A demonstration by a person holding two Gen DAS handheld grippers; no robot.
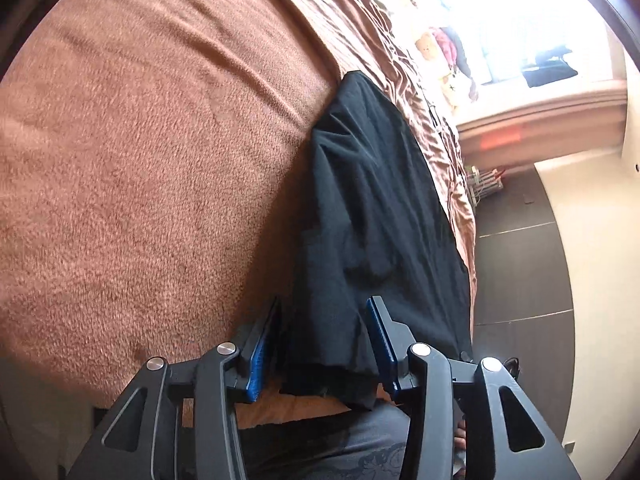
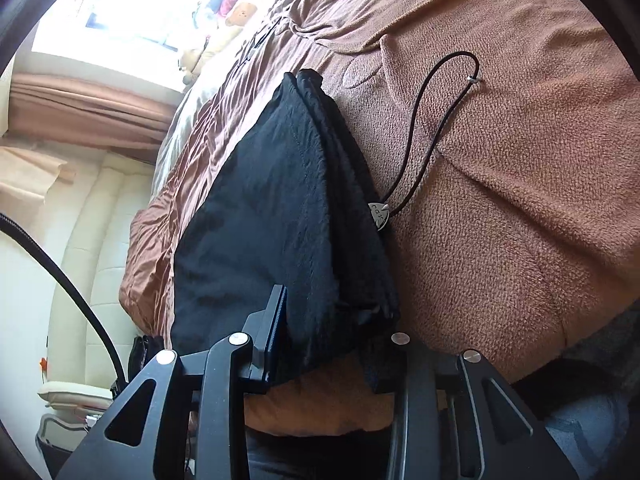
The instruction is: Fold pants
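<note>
- Black pants (image 1: pixel 376 208) lie in a long folded strip on a brown blanket (image 1: pixel 140 160) covering the bed, near its floor-side edge, with their near end hanging off the bed's near edge.
- The left gripper (image 1: pixel 324 344) stands partly open, blue pads either side of the hanging hem without pressing it; from here a lift would likely miss layers or drag the strip askew.
- The right gripper (image 2: pixel 332 344) sits narrow around the other near corner (its far finger is buried in dark cloth), so whether it truly clamps cannot be told; an uneven hold could let the fold slide apart.
- A black cord (image 2: pixel 436 120) with a metal toggle trails from the waistband onto the blanket and may snag or get folded in.
- The window glare washes out the far room; both hems are cut off behind the gripper frames.
</note>
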